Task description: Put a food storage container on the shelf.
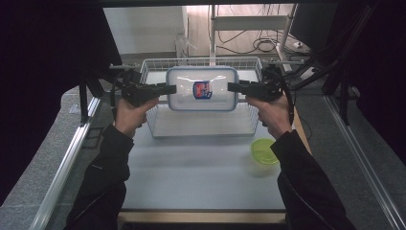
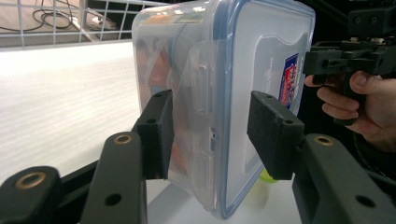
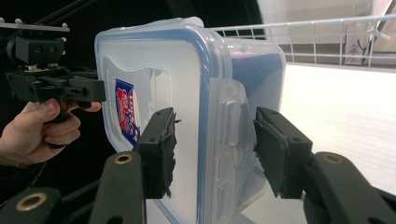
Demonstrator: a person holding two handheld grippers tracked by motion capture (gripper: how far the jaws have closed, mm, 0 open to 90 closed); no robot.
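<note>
Over the white wire basket you've got the clear rectangular plastic container with the blue-rimmed snap lid, held level between both tools, lid and its red-blue label facing up.

Left gripper has the left short end. In the left gripper view the jaws straddle the side latch flap; the inner pad looks pressed on the wall, but I can't tell if the lid-side pad is touching. Call it holding, loosely.

Right gripper mirrors it on the other end: jaws either side of the latch flap, narrow gaps showing, and the worn pad is chewed up at the edge.

Risks as I read it:
- You're pinching on latch flaps. Squeeze harder and a flap may pop, freeing the lid.
- Smooth plastic plus worn foam: the box could rotate or slide out if your hands drift apart.
- Uneven lowering would catch a corner on the basket rim.

Round green lidded tub sits well apart on the white tabletop, near your right sleeve.
</note>
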